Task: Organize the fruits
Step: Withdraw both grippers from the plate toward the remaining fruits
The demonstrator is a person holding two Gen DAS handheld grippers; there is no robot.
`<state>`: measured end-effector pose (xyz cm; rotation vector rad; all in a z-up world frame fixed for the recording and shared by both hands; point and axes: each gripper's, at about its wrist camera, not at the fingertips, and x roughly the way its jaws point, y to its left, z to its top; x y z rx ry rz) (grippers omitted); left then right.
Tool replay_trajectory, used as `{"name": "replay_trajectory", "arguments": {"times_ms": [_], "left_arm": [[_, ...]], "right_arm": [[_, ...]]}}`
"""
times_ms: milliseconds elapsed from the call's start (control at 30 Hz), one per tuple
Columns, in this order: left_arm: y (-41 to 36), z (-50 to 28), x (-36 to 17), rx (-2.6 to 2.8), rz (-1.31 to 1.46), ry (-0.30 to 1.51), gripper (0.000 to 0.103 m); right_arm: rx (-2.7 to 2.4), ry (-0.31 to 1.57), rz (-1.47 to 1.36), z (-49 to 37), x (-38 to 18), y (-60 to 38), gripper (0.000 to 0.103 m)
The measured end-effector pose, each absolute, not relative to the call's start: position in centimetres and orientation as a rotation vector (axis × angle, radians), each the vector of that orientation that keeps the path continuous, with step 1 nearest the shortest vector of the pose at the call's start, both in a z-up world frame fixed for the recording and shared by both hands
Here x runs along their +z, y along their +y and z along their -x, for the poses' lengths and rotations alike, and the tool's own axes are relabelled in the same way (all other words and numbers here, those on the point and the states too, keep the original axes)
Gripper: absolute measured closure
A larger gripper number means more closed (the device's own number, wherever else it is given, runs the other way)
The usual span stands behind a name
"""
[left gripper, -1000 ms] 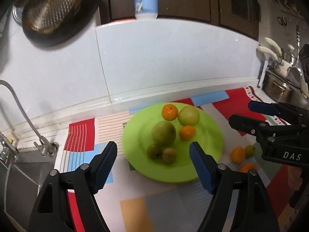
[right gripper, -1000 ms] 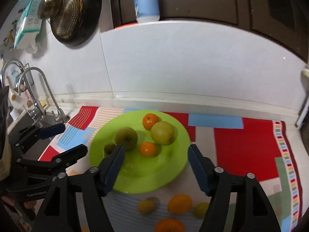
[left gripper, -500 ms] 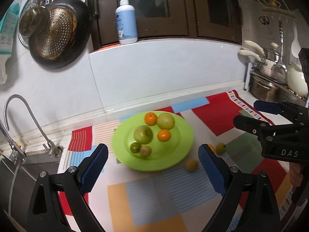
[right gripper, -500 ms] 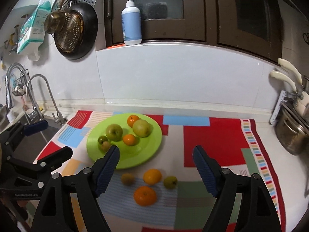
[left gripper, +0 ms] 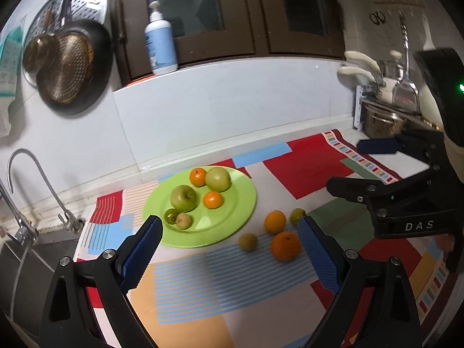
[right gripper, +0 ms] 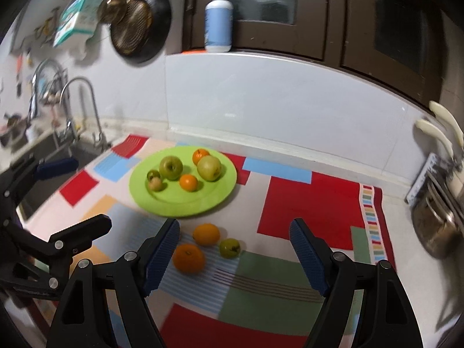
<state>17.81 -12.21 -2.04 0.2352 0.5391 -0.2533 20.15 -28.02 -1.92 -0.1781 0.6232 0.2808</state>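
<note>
Left gripper [left gripper: 229, 249] spread wide, empty; right gripper [right gripper: 233, 250] apart, empty, both held back from cloth [right gripper: 304, 200], likely for full view.

Loose fruit just ahead on cloth: big orange [right gripper: 188, 257], second orange [right gripper: 206, 233], small green fruit [right gripper: 229, 247], brownish one [left gripper: 248, 242].

Beyond: green plate [right gripper: 208, 200] holding six fruits, likely collection spot.

A blue-and-white pump bottle [right gripper: 218, 14] is stood on the ledge; a dark round pan [left gripper: 71, 66] is hung beside a curved steel tap [right gripper: 82, 107].
</note>
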Motion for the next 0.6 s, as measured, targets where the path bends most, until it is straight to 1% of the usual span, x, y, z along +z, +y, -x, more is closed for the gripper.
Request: {"name": "replay_trajectory", "arguments": {"times_ms": [167, 233, 300, 367, 433, 500, 533, 600], "left_arm": [[-14.4, -18.1, -3.6, -0.284, -0.251, 0.569, 0.008], [-15.1, -18.5, -4.5, -0.3, -0.261, 0.593, 0.01], [-15.8, -19.1, -5.3, -0.315, -0.274, 0.621, 0.015], [-16.2, -19.6, -6.2, -0.333, -0.279, 0.647, 0.018], [-16.5, -20.4, -7.1, -0.349, -0.285, 0.682, 0.023], [-16.8, -21.0, -7.8, -0.364, -0.286, 0.708, 0.031], [-16.9, -21.4, -8.2, -0.371, -0.286, 0.724, 0.032], [-17.1, -22.1, -8.9, -0.396, -0.279, 0.756, 0.039]], "right_arm": [[0.336, 0.636, 0.248, -21.0, -2.9, -29.0, 0.025], [0.365, 0.649, 0.263, -21.6, -3.7, -29.3, 0.025], [0.393, 0.666, 0.279, -22.2, -4.6, -29.5, 0.026], [0.414, 0.68, 0.293, -22.7, -5.5, -29.4, 0.03], [0.444, 0.709, 0.303, -23.4, -6.7, -29.4, 0.035], [0.462, 0.732, 0.301, -23.9, -7.7, -29.4, 0.038], [0.468, 0.745, 0.3, -24.2, -8.2, -29.4, 0.041], [0.487, 0.774, 0.302, -25.0, -9.3, -29.3, 0.043]]}}
